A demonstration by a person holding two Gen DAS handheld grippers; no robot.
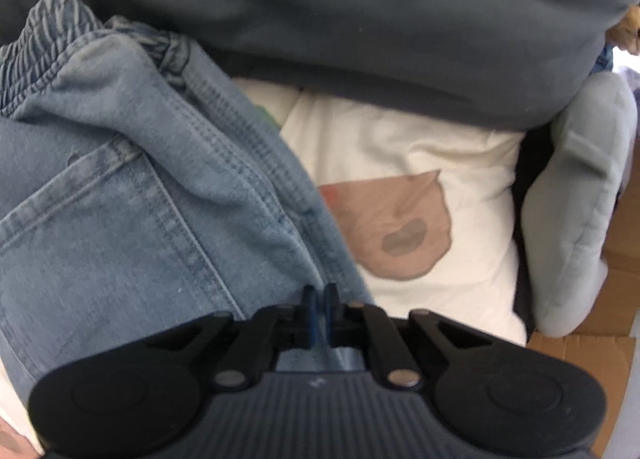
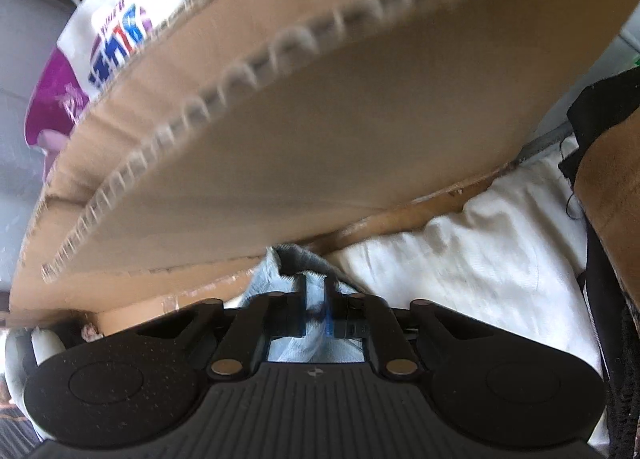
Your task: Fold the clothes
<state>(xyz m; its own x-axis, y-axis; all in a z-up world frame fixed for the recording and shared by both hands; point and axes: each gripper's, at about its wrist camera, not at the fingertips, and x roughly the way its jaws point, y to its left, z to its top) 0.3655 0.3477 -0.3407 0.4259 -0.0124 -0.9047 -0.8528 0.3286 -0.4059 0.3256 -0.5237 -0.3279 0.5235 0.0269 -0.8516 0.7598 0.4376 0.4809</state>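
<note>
Left wrist view. Your left gripper [image 1: 319, 299] has its jaws drawn nearly together on a seam of the light-blue denim trousers with an elastic waistband [image 1: 132, 187]. A sliver of denim shows behind the blue pads, so the pinch looks real. The trousers fill the frame from 7 to 11 o'clock, with the gathered waistband at 10 and a stitched back pocket at 8. They hang bunched, not flat. I judge you hold the seam to carry or spread the garment. Beneath, from 3 to 5 o'clock, lies a white cloth printed with a brown bear face [image 1: 404, 195]. A dark grey fabric mass [image 1: 360, 19] crosses 12 o'clock, and a pale grey padded shape [image 1: 580, 195] stands at 3. What either one is, I cannot tell.

Right wrist view. Your right gripper [image 2: 316, 299] has its jaws closed narrowly on a wad of the same pale denim [image 2: 308, 335], which bulges out past the pads. A brown corrugated cardboard flap [image 2: 320, 139] looms close from 10 to 2 o'clock. A white plastic bag with blue and purple print [image 2: 116, 31] sits at 11, and white cloth [image 2: 480, 251] lies at 3.

With both ends gripped, the trousers look suspended between your hands. Whether a fold is already made is not visible.
</note>
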